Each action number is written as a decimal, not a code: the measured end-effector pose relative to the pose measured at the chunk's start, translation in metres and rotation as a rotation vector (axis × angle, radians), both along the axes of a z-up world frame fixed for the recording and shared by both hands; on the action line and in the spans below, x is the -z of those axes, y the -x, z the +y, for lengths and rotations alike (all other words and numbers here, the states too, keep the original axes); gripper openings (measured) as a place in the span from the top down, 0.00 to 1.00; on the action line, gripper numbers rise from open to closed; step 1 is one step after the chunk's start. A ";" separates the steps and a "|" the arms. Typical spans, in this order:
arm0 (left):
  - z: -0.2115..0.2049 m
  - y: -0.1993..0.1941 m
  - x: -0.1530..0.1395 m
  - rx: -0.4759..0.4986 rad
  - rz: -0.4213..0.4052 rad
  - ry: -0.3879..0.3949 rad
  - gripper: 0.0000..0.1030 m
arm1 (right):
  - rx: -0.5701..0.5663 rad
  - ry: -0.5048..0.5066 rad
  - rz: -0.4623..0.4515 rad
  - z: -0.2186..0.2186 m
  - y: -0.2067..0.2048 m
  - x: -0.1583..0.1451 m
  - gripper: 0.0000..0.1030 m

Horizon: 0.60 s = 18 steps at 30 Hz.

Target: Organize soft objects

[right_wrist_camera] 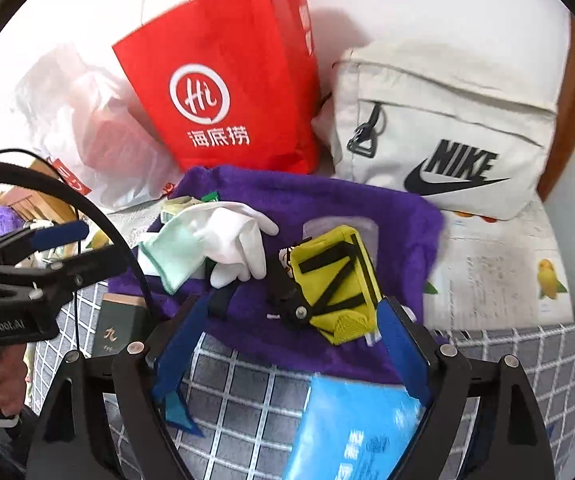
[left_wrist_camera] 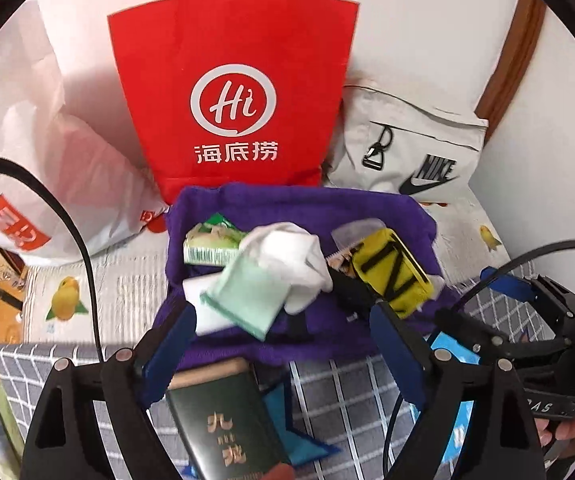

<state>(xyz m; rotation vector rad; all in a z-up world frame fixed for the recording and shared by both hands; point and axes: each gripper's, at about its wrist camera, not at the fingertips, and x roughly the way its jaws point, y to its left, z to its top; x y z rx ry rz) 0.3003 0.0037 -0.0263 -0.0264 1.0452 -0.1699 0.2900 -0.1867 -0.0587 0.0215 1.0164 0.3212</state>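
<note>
Just ahead of both hand-held grippers lies the purple towel (left_wrist_camera: 299,208), spread as a base so the soft things sit gathered on it — a white glove (right_wrist_camera: 235,236), a mint cloth (left_wrist_camera: 247,300) and a yellow pouch (right_wrist_camera: 335,280) among them. The left hand-held gripper (left_wrist_camera: 283,336) and the right hand-held gripper (right_wrist_camera: 287,340) both stand released, nothing between their fingers, apparently clear of the pile. Beyond the towel a red paper bag (left_wrist_camera: 231,80) leans upright — a likely container.
</note>
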 end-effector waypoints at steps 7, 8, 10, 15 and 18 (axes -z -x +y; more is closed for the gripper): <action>0.001 0.054 -0.026 -0.010 -0.034 -0.021 0.11 | 0.014 0.011 -0.087 -0.003 0.054 -0.036 0.04; 0.001 0.064 -0.029 -0.010 -0.044 -0.033 0.11 | 0.016 0.009 -0.096 -0.003 0.061 -0.040 0.02; 0.001 0.082 -0.036 -0.016 -0.064 -0.048 0.11 | 0.021 0.008 -0.115 -0.002 0.078 -0.048 0.00; 0.006 0.129 -0.040 -0.051 -0.098 -0.037 0.11 | 0.014 -0.007 -0.119 -0.002 0.116 -0.052 0.00; 0.009 0.156 -0.040 -0.072 -0.107 -0.039 0.11 | 0.015 -0.023 -0.114 -0.005 0.139 -0.052 0.00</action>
